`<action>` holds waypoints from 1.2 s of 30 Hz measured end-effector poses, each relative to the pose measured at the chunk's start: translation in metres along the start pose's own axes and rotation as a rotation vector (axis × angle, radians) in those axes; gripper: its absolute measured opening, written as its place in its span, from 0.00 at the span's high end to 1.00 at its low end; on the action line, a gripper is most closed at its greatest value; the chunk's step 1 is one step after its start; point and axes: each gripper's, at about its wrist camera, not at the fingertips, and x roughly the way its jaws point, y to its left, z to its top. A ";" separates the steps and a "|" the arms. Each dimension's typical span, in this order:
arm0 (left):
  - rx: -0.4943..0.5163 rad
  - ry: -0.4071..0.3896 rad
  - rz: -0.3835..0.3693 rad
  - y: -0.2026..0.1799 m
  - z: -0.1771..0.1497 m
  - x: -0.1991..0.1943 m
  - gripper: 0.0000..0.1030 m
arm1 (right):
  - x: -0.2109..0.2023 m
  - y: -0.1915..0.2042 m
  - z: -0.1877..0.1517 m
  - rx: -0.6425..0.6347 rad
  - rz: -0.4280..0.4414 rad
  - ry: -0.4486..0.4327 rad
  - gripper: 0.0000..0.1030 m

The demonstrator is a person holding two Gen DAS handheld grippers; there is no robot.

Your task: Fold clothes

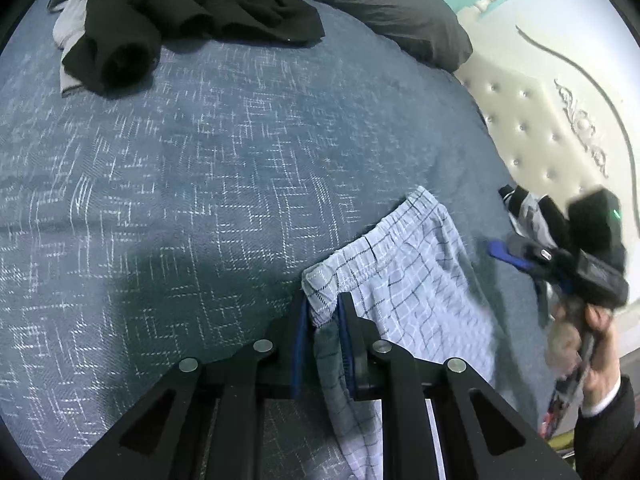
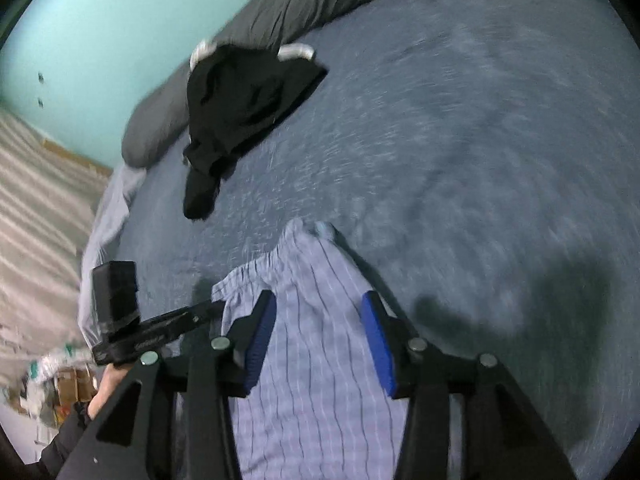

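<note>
left gripper (image 1: pixel 324 320) jaws pinch the checked shorts (image 1: pixel 408 280); right gripper (image 2: pixel 320 344) jaws gape empty above them.

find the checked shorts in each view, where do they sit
Left wrist: the checked shorts lie lower right of centre on the blue bedspread, their waistband corner pinched in the left claw.
Right wrist: the checked shorts fill the bottom centre, running under the open right claw.
Shared landmark: the black garment heaped at the far side of the bed, next to the grey pillow.
</note>
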 end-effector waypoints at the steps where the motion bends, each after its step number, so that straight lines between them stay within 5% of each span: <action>1: -0.008 -0.001 -0.008 0.002 -0.001 -0.001 0.83 | 0.009 0.004 0.008 -0.017 -0.012 0.024 0.51; 15: -0.051 -0.005 -0.068 0.019 -0.008 -0.004 0.72 | 0.093 0.026 0.046 -0.219 -0.155 0.230 0.51; 19: -0.043 -0.012 -0.063 0.017 -0.009 -0.003 0.74 | 0.096 0.027 0.040 -0.282 -0.156 0.218 0.52; 26: -0.038 -0.033 -0.038 0.006 -0.009 -0.001 0.81 | 0.082 0.019 0.033 -0.321 -0.085 0.146 0.87; 36: 0.048 -0.084 -0.003 -0.029 -0.017 -0.041 0.85 | 0.031 0.038 0.006 -0.396 -0.032 -0.037 0.90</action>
